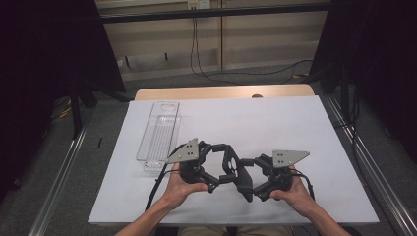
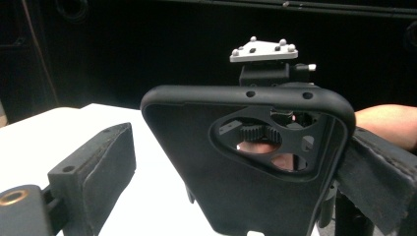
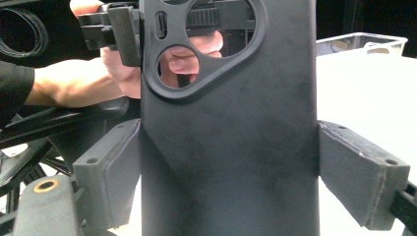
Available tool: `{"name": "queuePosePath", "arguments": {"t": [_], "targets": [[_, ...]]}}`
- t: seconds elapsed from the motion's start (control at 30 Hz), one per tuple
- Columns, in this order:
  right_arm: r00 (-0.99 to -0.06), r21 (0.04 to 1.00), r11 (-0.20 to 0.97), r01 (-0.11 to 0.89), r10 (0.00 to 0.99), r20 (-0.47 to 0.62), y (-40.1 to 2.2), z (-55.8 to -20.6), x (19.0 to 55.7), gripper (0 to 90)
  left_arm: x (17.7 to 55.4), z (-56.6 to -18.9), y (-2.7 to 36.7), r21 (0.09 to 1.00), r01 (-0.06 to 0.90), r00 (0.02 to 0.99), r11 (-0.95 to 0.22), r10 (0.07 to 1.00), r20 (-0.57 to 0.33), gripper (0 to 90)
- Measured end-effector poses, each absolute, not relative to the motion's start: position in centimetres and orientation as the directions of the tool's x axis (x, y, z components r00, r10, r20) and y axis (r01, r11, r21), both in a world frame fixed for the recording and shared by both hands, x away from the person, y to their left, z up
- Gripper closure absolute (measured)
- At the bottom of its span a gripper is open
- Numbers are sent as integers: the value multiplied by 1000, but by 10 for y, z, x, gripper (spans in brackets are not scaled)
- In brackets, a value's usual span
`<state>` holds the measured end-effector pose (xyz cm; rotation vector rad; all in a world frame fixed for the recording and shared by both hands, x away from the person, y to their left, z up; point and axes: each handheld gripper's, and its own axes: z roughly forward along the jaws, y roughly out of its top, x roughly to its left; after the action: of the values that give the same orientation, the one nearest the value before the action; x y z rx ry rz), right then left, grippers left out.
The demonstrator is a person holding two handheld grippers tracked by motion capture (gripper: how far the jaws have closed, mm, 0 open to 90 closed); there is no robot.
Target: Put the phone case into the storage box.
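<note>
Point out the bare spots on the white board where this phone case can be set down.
Free: the white board right of the clear tray, and its right half behind the right gripper. Crowded: the near middle, where both grippers meet at the phone case.

No text, label, brand or number can be read.

We see a black phone case (image 1: pixel 240 173), matte and rubbery, with a large rounded-triangle camera cutout near one end and small holes along that end's rim. In the high view it hangs above the white table (image 1: pixel 275 123), near its front edge, held up off the surface. In the right gripper view it stands upright with the cutout at the top; its flat back (image 3: pixel 231 147) faces us, faintly dusty.
</note>
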<state>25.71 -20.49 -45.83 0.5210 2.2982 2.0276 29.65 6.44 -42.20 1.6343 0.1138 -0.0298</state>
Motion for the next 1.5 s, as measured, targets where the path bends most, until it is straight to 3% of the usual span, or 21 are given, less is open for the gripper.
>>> {"name": "queuePosePath", "arguments": {"t": [0.7, 1.07, 1.5], "targets": [[-956, 967, 102, 235, 203, 211, -204, -459, 255, 138, 295, -422, 55, 997, 61, 997, -49, -49, -63, 103], [-957, 963, 133, 234, 205, 205, -201, -462, 256, 135, 295, -423, 54, 993, 72, 996, -90, -53, -77, 130], [-951, 964, 126, 235, 235, 201, -200, -462, 256, 107, 295, -419, 52, 990, 89, 996, -107, 7, -88, 139]]}}
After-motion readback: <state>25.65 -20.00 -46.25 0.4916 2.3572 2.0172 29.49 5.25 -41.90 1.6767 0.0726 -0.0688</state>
